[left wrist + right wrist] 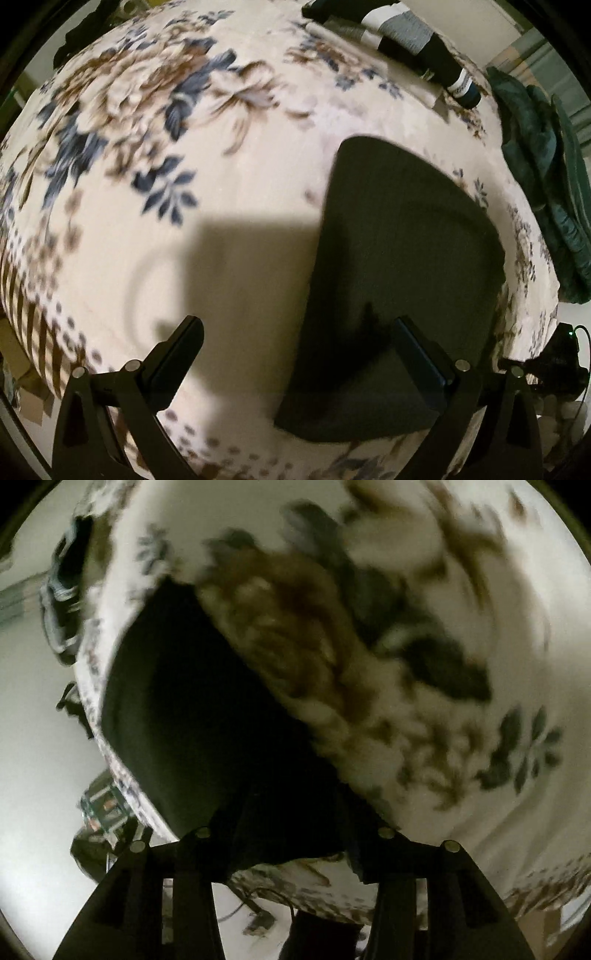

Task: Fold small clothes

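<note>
Matt dark cloth garment (399, 266), fuzzy floral fleece blanket (221, 229), matt black plastic left claw (299, 354)

Your left view is moderately lit, with a hard-edged shadow (255, 266) across the floral blanket (155, 110). Your right view is dim and heavily motion-blurred. Fisheye bending darkens both rims.

One dark folded garment (399, 266), two grippers, perhaps two clothing piles

Both wrist views downward and close over the floral blanket (240, 229), sharing the dark garment (177, 709).
</note>
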Tool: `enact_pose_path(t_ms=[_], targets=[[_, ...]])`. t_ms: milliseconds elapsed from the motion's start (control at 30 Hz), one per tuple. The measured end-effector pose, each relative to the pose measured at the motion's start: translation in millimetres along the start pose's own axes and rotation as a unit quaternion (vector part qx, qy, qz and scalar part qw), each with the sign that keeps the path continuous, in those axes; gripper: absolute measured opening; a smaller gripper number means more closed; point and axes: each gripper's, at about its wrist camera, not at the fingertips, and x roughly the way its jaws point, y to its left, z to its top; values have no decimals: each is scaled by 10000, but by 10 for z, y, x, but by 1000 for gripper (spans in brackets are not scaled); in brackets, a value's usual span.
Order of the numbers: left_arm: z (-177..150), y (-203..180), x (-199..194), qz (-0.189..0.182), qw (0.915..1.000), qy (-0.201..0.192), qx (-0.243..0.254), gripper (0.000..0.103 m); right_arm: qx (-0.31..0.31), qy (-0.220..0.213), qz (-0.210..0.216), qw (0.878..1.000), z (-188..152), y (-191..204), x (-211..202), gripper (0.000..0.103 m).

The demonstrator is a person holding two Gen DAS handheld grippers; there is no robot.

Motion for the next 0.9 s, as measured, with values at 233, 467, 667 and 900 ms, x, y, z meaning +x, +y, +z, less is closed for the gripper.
enact_pose_path(t_ms=[233, 467, 667, 900], targets=[[-74, -1, -42, -24, 10000, -3, -67, 103, -870, -1008, -574, 9894, -361, 342, -335, 7], [-41, -47, -27, -265, 9996, -66, 57, 103, -595, -526, -928, 9925, -183, -20, -178, 9], [67, 26, 126, -1044, 9945, 6, -120, 103, -533, -633, 104, 9965, 175, -183, -339, 69], [204, -16, 635, -2101, 9760, 448, -358, 103, -1155, 461, 1017, 9870, 593, -4, 333, 73]])
